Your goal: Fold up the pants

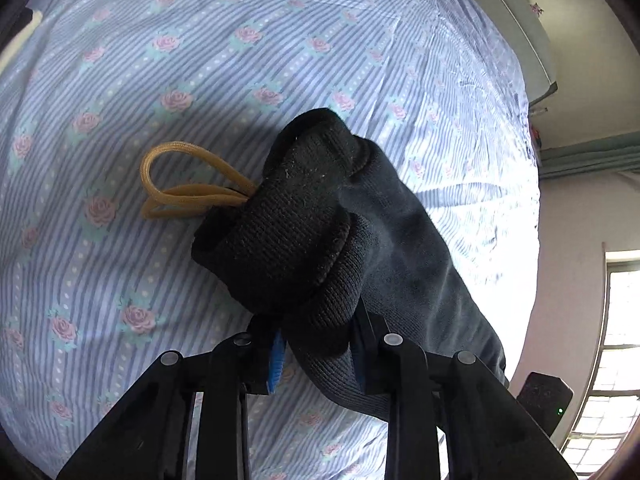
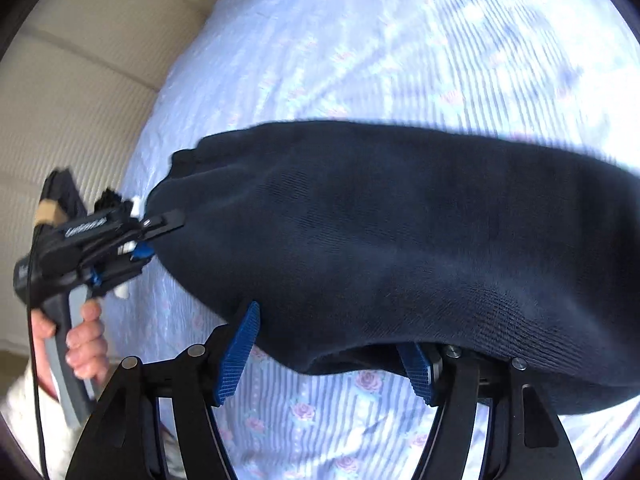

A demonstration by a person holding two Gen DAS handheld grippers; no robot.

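Note:
Dark navy pants (image 1: 304, 216) with a black ribbed waistband and a tan drawstring loop (image 1: 180, 188) lie bunched on the floral striped bedsheet (image 1: 160, 60). My left gripper (image 1: 318, 352) is shut on the waistband fold, and the cloth hides its tips. The right wrist view shows the same left gripper (image 2: 160, 236) pinching the left end of the pants (image 2: 400, 220), with a hand (image 2: 84, 336) on its handle. My right gripper (image 2: 326, 332) stands open at the cloth's near edge. Its blue pads (image 2: 236, 356) are spread, and fabric drapes over the right one.
The bedsheet (image 2: 360, 40) fills most of both views. A beige ribbed cushion (image 2: 60, 100) borders the bed on the left of the right wrist view. In the left wrist view a grey ledge (image 1: 512, 20), a wall and a window (image 1: 616, 340) lie beyond the bed's right edge.

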